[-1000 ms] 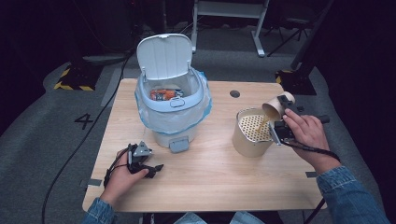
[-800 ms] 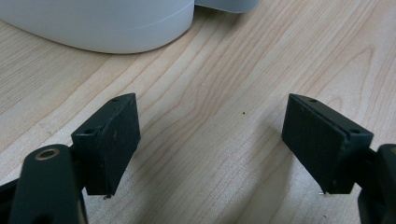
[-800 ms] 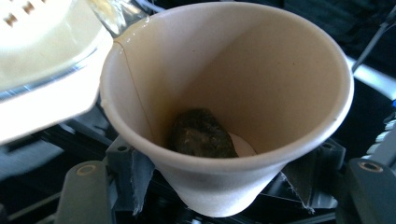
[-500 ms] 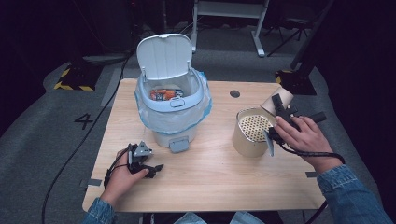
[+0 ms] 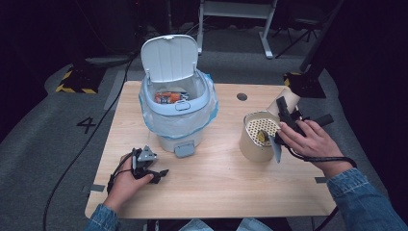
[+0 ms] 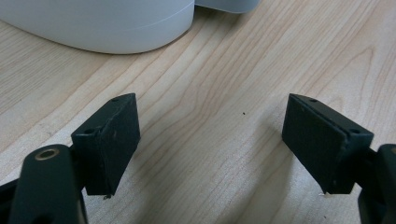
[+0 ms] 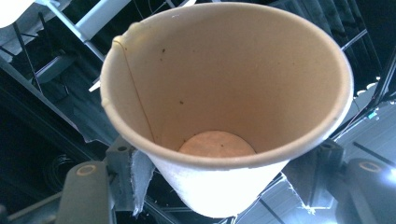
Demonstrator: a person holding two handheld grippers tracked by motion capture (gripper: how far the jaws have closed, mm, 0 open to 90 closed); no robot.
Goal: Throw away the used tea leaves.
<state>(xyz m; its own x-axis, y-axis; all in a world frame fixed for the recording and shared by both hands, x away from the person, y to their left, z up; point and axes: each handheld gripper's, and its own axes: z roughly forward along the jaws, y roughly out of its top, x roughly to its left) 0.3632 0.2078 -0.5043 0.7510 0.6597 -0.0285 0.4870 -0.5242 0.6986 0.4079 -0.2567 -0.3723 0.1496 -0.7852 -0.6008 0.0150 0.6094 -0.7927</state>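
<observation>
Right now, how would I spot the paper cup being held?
Find the wooden table and look to its right side, where a tan canister with a perforated top stands. Just beyond it, the right gripper clamps a paper cup. Unlike the canister, it is smaller, tilted and off the table.

Bin [image 5: 177, 115] mid-table, strainer pot [image 5: 256, 136] right of it, paper cup [image 5: 285, 98] behind pot

I see a matt paper cup [image 7: 224, 107], a pale wood-grain table [image 5: 216, 187] and, beside the cup, a smooth, glossy plastic bin [image 5: 175, 103].
</observation>
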